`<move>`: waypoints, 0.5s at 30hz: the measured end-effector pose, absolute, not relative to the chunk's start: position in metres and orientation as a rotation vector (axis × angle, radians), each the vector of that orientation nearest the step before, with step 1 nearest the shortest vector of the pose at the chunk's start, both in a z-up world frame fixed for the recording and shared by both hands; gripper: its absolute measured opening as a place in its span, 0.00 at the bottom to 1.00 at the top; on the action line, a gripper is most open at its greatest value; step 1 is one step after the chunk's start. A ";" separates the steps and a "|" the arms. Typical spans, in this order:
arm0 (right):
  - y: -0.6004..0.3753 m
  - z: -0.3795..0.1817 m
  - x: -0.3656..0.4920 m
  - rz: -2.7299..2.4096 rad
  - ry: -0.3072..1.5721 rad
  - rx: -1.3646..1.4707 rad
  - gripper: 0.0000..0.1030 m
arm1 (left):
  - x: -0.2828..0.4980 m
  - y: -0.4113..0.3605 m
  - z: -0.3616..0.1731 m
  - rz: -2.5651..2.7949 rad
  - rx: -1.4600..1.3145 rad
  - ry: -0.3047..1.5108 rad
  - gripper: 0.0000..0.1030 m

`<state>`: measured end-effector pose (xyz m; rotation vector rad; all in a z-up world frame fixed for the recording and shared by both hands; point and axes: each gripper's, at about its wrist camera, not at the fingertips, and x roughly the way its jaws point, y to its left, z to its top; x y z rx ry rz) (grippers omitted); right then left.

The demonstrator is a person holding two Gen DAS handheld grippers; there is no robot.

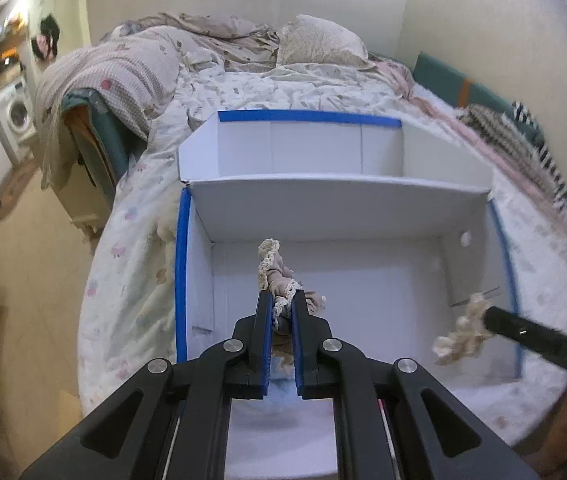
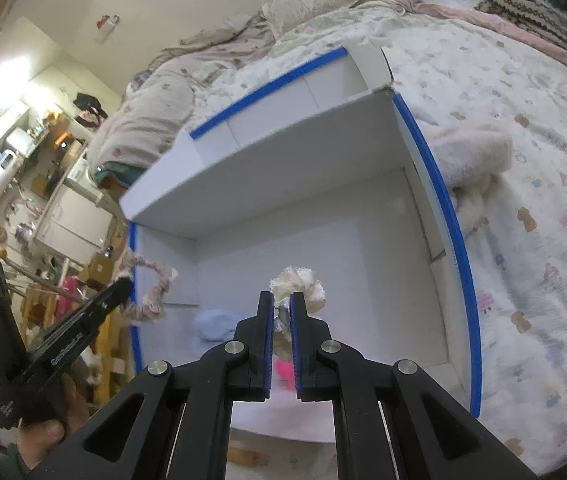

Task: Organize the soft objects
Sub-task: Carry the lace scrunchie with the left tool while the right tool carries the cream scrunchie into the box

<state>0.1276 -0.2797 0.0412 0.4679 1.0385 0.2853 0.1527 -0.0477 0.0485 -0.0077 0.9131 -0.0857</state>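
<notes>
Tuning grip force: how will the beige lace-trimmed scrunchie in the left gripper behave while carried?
Probably floppy: the scrunchie droops in a loose loop past the left gripper, which is shut on it. Likely very light, since thin gathered fabric hangs from one pinch. Slipping seems unlikely, as the lace trim bunches between the pads; it may swing over the white box.

Left gripper (image 1: 282,300) pointed forward and down, jaws nearly closed, clamping a beige lace-trimmed scrunchie (image 1: 274,270). Right gripper (image 2: 281,300) likewise angled down, jaws pinched on a cream scrunchie (image 2: 299,285). Both held level, side by side.
</notes>
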 end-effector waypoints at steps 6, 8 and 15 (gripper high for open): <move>-0.282 0.020 0.137 0.252 1.082 0.428 0.10 | 0.162 -0.052 0.012 -0.100 -0.022 0.977 0.08; -0.282 0.011 0.139 0.244 1.109 0.422 0.10 | 0.164 -0.054 0.006 -0.090 -0.015 0.984 0.08; -0.264 -0.008 0.141 0.232 1.179 0.337 0.10 | 0.165 -0.061 -0.004 -0.074 0.029 0.988 0.08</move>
